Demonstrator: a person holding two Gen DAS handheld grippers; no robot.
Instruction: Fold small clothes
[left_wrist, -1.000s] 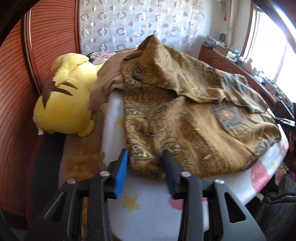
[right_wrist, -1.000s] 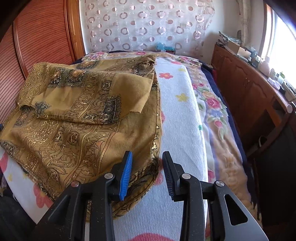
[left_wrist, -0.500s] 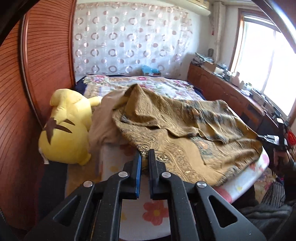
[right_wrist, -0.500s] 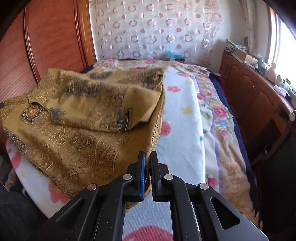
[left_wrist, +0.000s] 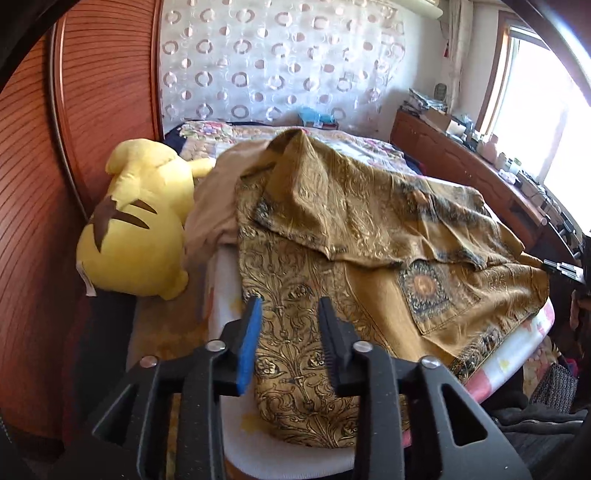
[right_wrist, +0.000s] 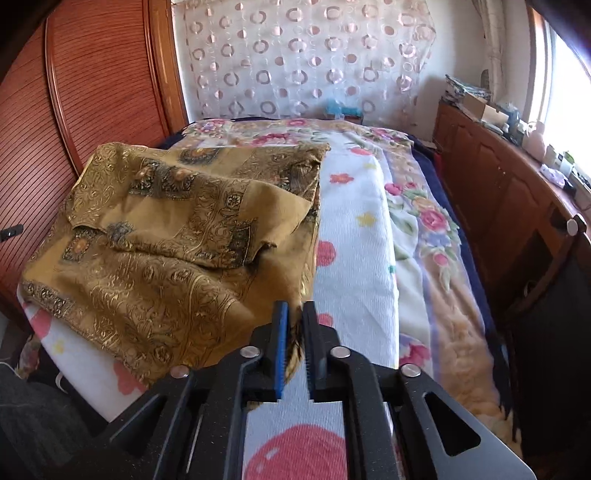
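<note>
Gold garment (right_wrist: 155, 266) between right gripper (right_wrist: 293, 325) fingers.

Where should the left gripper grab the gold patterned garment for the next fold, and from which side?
Take the gold patterned garment at its near hem corner, coming in from the bed's near edge. That corner lies flat and single-layered below the left gripper, whose jaws have just opened; the right gripper already pinches the opposite corner.
</note>
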